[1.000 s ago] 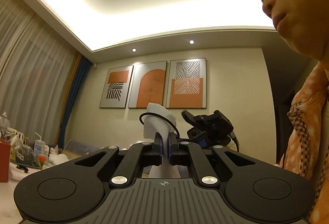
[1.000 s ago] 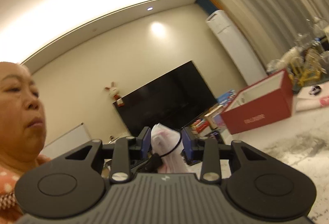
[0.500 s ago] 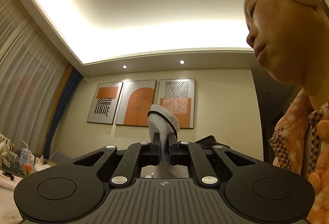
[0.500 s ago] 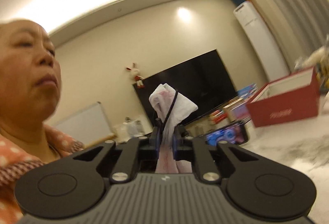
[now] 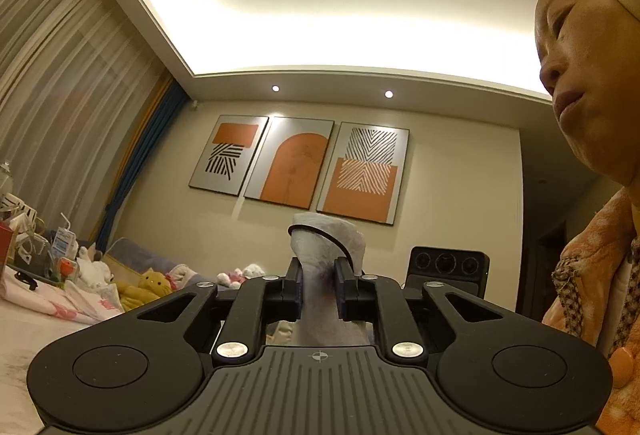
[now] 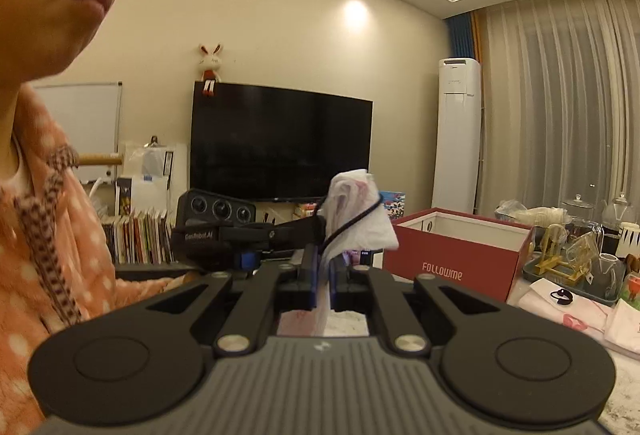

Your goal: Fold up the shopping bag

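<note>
The shopping bag is white cloth with pink print and a black cord handle. My left gripper (image 5: 318, 289) is shut on one bunched end of the bag (image 5: 326, 241), which sticks up between the fingers. My right gripper (image 6: 325, 281) is shut on the other end of the bag (image 6: 358, 211), with the black cord (image 6: 352, 221) looped across it. Both grippers are held up above the table, facing each other. The left gripper (image 6: 256, 233) shows in the right wrist view, close to the bag. The rest of the bag hangs hidden below the grippers.
A red open box (image 6: 456, 255) stands on the marble table (image 6: 624, 391), with glassware on a tray (image 6: 576, 259) behind it. More folded pink-print bags (image 6: 580, 315) lie at the right; they also show in the left wrist view (image 5: 60, 303). The person's face and orange top are close.
The right gripper closed on the bag end, having been open a second ago. Both grippers tilted and swung; the right view now looks lower and more level.
</note>
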{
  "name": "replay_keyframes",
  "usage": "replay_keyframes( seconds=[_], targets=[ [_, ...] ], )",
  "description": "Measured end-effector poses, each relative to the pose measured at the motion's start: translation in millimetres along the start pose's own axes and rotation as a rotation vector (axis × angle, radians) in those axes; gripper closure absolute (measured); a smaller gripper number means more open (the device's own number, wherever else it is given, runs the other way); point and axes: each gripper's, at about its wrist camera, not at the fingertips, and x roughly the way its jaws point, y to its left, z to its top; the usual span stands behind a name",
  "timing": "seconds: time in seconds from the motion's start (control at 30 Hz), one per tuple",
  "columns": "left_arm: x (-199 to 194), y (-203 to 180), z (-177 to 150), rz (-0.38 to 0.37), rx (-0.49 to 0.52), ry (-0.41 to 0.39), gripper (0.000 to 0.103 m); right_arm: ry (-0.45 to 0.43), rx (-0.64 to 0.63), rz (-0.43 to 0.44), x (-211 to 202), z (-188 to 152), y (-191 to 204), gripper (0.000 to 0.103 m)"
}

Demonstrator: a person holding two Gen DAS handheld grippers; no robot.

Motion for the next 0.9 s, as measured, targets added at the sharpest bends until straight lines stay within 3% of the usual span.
replay_keyframes(
  seconds=[0.13,0.27,0.33,0.5,0.7,0.8,0.9],
  targets=[
    [4,-6,0,-0.001,0.025,0.042,0.080,0.049,-0.048,0.007,7,-4,11,0.098],
    [3,-7,4,0.024,0.040,0.047,0.085,0.064,-0.049,-0.004,7,-4,15,0.095],
    [-2,-10,8,0.000,0.051,0.029,0.092,0.034,0.003,0.017,0,-5,6,0.087],
    [-9,-15,12,-0.103,0.060,0.014,0.093,-0.141,0.232,0.080,-34,-1,-31,0.082],
    [-5,-31,14,-0.193,0.136,0.052,0.093,-0.111,0.343,0.085,-41,20,-42,0.081],
    [-2,-39,17,-0.199,0.185,0.087,0.093,-0.049,0.382,0.145,-35,28,-46,0.081],
    [-2,-44,22,-0.208,0.213,0.104,0.093,0.030,0.372,0.147,-29,35,-45,0.081]
  ],
)
